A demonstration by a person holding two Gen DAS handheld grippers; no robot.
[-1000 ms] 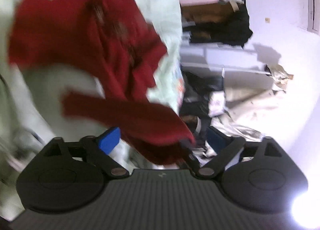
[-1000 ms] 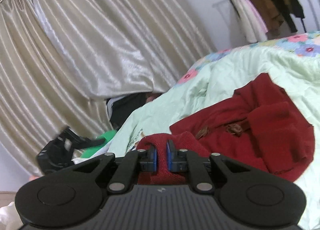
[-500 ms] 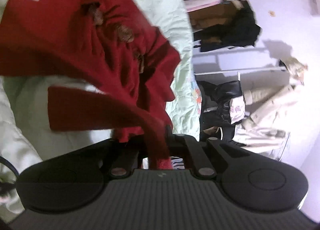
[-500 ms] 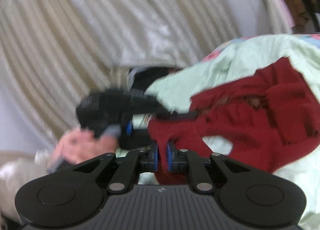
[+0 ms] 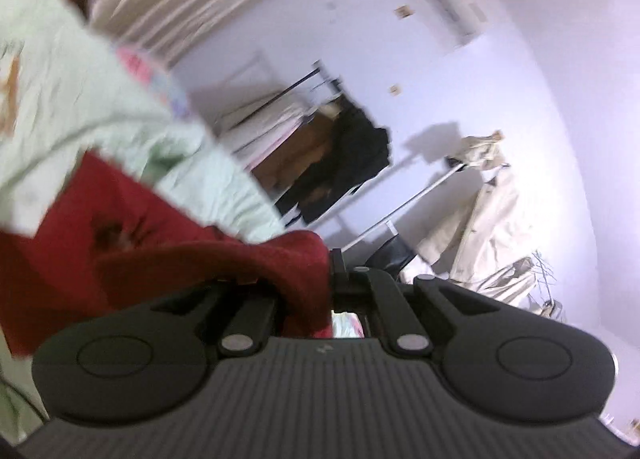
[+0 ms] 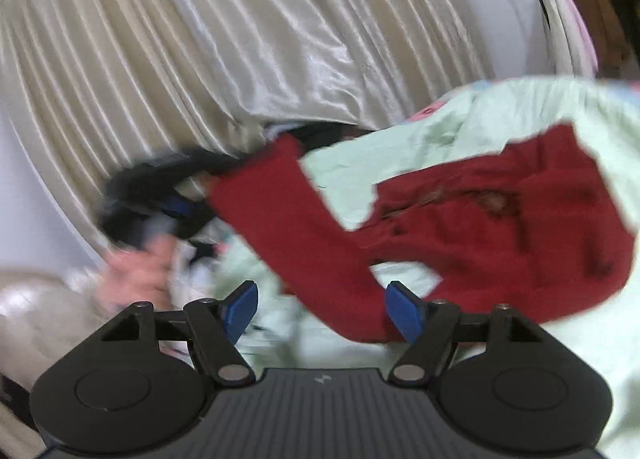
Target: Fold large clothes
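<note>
Since a second ago we have handed the red sleeve (image 6: 304,243) over: our left gripper (image 5: 330,279), then wide open, is clamped on the sleeve's end, and our right gripper (image 6: 322,309), which was pinching it, has just been spreading its jaws. The sleeve now lies loose between the blue pads (image 6: 402,313), brushing the right one without being pressed. In the right wrist view our left hand (image 6: 136,271) shows as a pink smear carrying the other gripper out beside the bed's edge, with the sleeve stretched taut to it. The red garment (image 6: 520,235) itself rests spread on the pale green quilt (image 6: 520,107). Our left fingertips are buried under the cloth, and motion blur smears the curtain (image 6: 200,51) and clothes rack (image 5: 320,163).
</note>
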